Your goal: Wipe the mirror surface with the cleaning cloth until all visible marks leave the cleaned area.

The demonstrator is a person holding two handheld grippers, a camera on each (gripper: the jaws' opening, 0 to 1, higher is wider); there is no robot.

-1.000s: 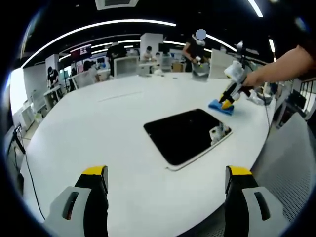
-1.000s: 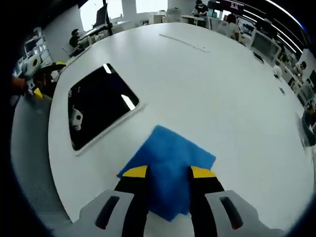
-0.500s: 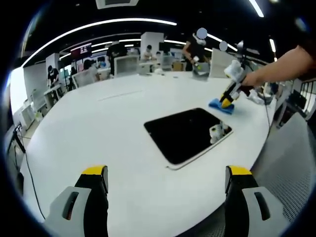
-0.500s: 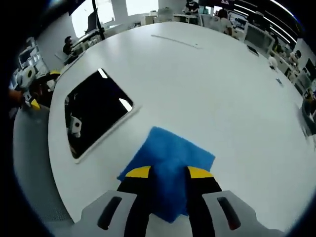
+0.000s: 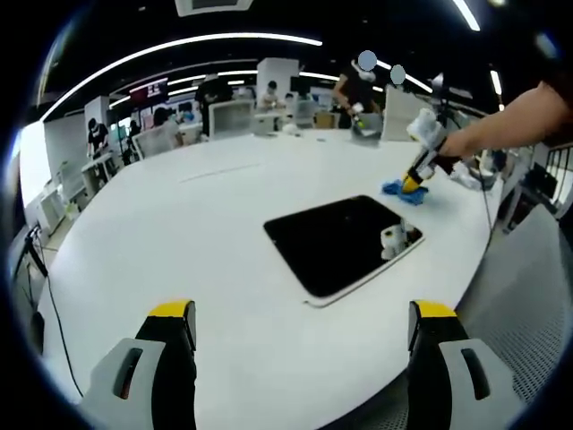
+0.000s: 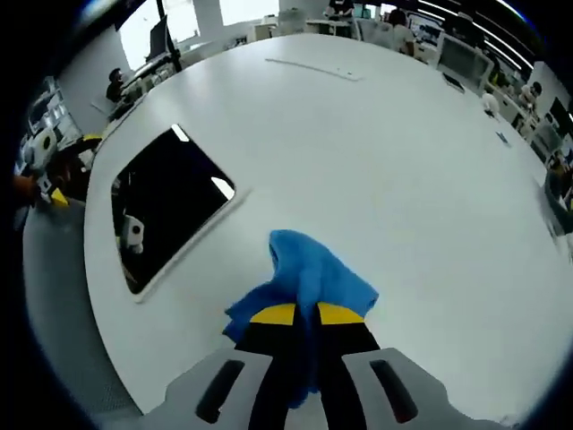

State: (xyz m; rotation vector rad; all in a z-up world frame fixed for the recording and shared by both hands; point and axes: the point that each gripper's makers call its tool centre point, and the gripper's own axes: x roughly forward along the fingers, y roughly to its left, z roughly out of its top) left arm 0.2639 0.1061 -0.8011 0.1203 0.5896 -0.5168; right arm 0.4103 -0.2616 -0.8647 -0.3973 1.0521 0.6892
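Observation:
A dark rectangular mirror (image 5: 341,244) with a pale frame lies flat on the round white table (image 5: 179,233); it also lies at the left in the right gripper view, mirror (image 6: 166,204). My right gripper (image 6: 305,315) is shut on a blue cleaning cloth (image 6: 309,269), which bunches up between its jaws just off the table, to the right of the mirror. In the left gripper view that right gripper (image 5: 414,184) and cloth (image 5: 400,190) sit beyond the mirror's far corner. My left gripper (image 5: 303,315) is open over the table's near edge, with nothing between its jaws.
A thin strip (image 6: 309,67) lies on the far side of the table. Desks, monitors and several people (image 5: 354,90) stand beyond the table. A grey perforated surface (image 5: 528,296) and a cable (image 5: 486,210) run off the table's right edge.
My right gripper's jaws have shut on the blue cloth, which went from lying flat to being bunched and lifted. The left gripper has stayed still.

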